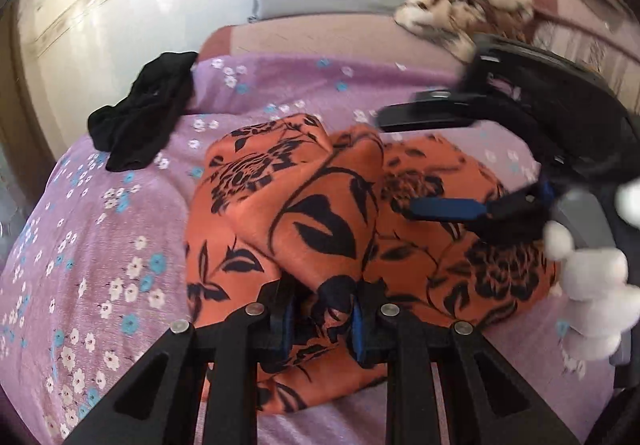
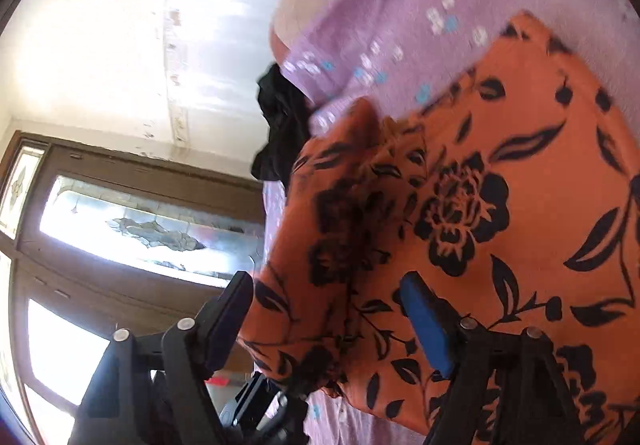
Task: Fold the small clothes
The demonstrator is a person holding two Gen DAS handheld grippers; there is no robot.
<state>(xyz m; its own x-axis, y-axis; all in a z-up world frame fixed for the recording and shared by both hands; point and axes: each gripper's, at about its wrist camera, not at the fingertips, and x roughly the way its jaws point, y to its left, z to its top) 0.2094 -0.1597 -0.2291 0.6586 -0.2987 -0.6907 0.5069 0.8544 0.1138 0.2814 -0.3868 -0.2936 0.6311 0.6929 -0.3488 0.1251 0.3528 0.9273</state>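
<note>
Where the orange floral garment [image 1: 340, 213] lay bunched on the lilac flowered bedspread [image 1: 100, 245], it looked thin, light and limp, the kind of cloth that drapes and slides rather than holding a crease. The left tongs [image 1: 324, 321] were clamped on a gathered fold at its near edge, the fabric rising in a ridge from between the pads. The right tongs [image 2: 332, 321] stood wide apart above the garment's other side, one blue pad [image 2: 426, 321] close over the cloth, gripping nothing. By my judgement a hem or corner, taken through a single layer, would serve better than a pinch in the middle, which would only drag up a bundle. Slippery weave might escape a shallow bite. A black garment [image 1: 144, 121] lay crumpled well apart, near the bed's far edge.
</note>
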